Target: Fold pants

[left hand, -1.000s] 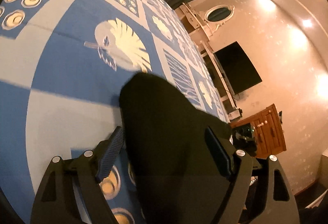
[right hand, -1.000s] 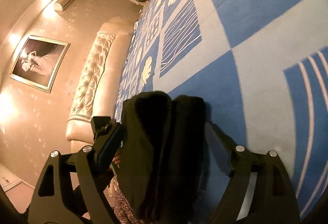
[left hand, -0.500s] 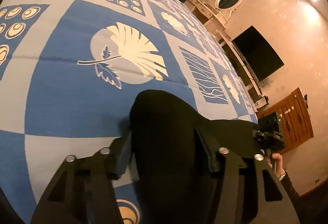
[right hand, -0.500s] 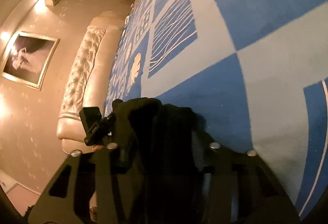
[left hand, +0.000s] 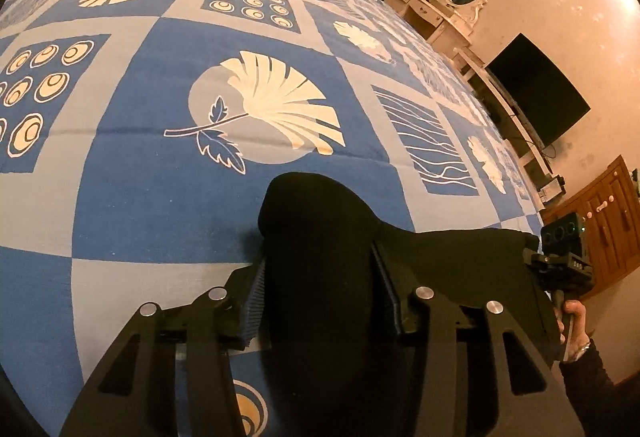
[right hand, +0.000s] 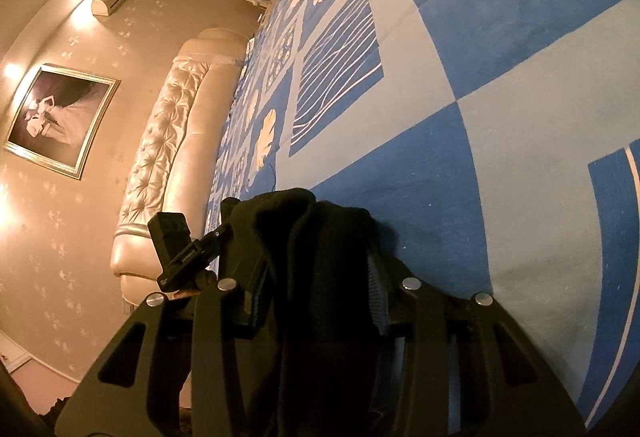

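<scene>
Black pants (left hand: 320, 237) pinched by both grippers, w/ blue bedspread (left hand: 160, 197) beneath.

- The pants (left hand: 320, 237) I held were plain black.
- The bedspread (left hand: 168, 197) was a blue and pale grey check, printed with cream leaves, rings and white wavy lines.
- My fingers (left hand: 256, 301) were black with ribbed pads.
- The headboard (right hand: 160, 157) was tufted cream.
</scene>
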`<state>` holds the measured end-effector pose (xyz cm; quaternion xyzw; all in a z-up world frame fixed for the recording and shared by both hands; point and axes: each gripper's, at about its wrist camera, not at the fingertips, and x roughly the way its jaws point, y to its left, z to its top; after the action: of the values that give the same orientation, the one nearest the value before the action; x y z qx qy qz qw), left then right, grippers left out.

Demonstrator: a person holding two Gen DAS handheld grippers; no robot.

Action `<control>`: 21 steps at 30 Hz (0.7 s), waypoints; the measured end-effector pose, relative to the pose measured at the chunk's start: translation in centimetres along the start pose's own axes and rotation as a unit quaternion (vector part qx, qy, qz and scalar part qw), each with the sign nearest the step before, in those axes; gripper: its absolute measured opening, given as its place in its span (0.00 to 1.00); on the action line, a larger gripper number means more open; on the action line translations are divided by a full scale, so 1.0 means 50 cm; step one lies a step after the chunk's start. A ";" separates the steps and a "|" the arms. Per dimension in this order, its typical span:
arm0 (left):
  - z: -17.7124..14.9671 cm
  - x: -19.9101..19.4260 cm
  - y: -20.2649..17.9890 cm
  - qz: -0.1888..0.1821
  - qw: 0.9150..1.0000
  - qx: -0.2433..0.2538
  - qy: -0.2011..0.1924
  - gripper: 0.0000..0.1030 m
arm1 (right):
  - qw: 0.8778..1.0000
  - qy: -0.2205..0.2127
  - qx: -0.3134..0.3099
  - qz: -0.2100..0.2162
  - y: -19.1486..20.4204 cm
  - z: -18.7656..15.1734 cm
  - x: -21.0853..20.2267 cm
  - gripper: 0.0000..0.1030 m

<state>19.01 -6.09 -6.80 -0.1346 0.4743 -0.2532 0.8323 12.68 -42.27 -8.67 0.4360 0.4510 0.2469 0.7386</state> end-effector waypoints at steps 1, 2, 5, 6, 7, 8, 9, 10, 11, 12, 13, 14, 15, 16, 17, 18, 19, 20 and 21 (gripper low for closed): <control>0.000 -0.001 -0.001 0.000 1.000 0.002 0.000 0.46 | 1.000 -0.001 0.000 -0.001 0.001 -0.001 0.001 0.37; -0.001 -0.002 -0.003 0.000 1.000 0.005 0.000 0.45 | 1.000 -0.001 -0.001 -0.002 0.003 -0.001 0.001 0.37; 0.000 -0.005 -0.006 0.002 1.000 0.009 -0.001 0.44 | 1.000 -0.003 -0.001 -0.008 0.009 0.000 0.005 0.37; 0.000 -0.007 -0.008 0.002 1.000 0.010 -0.002 0.43 | 1.000 -0.003 -0.001 -0.011 0.011 0.001 0.007 0.37; 0.001 -0.009 -0.006 0.002 1.000 0.010 -0.003 0.43 | 1.000 -0.004 -0.001 -0.012 0.012 0.002 0.008 0.37; 0.001 -0.011 -0.006 0.002 1.000 0.011 -0.005 0.43 | 1.000 -0.004 0.000 -0.013 0.012 0.001 0.007 0.37; 0.002 -0.012 -0.005 0.002 1.000 0.012 -0.005 0.43 | 1.000 -0.005 0.000 -0.016 0.014 0.001 0.009 0.37; 0.002 -0.013 -0.005 0.003 1.000 0.014 -0.005 0.43 | 1.000 -0.005 0.001 -0.017 0.015 0.001 0.011 0.37; 0.003 -0.014 -0.003 0.004 1.000 0.014 -0.005 0.42 | 1.000 -0.005 0.002 -0.018 0.016 0.002 0.012 0.37; 0.004 -0.015 -0.004 0.004 1.000 0.016 -0.004 0.42 | 1.000 -0.007 0.004 -0.020 0.017 0.002 0.015 0.37; 0.004 -0.016 -0.002 0.005 1.000 0.017 -0.004 0.42 | 1.000 -0.007 0.004 -0.021 0.017 0.003 0.017 0.37; 0.004 -0.017 -0.001 0.006 1.000 0.019 -0.005 0.42 | 1.000 -0.007 0.004 -0.022 0.018 0.004 0.019 0.37; 0.004 -0.018 -0.001 0.008 1.000 0.021 -0.005 0.42 | 1.000 -0.008 0.005 -0.024 0.019 0.005 0.022 0.37; 0.004 -0.020 0.000 0.008 1.000 0.022 -0.005 0.42 | 1.000 -0.008 0.006 -0.026 0.021 0.005 0.025 0.37; 0.005 -0.021 0.003 0.008 1.000 0.021 -0.004 0.42 | 1.000 -0.008 0.006 -0.027 0.023 0.007 0.028 0.37; 0.005 -0.023 0.006 0.008 1.000 0.019 -0.004 0.42 | 1.000 -0.008 0.005 -0.029 0.025 0.007 0.031 0.37; 0.006 -0.024 0.010 0.008 1.000 0.018 -0.004 0.42 | 0.999 -0.007 0.005 -0.031 0.027 0.008 0.034 0.38; 0.006 -0.026 0.013 0.008 1.000 0.017 -0.004 0.42 | 0.999 -0.006 0.004 -0.032 0.030 0.008 0.037 0.38; 0.005 -0.028 0.016 0.008 1.000 0.017 -0.005 0.42 | 0.999 -0.005 0.003 -0.033 0.033 0.009 0.041 0.38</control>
<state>18.88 -4.69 -6.02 -0.1181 0.4672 -0.2537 0.8387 14.08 -40.10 -8.09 0.4246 0.4622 0.2183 0.7472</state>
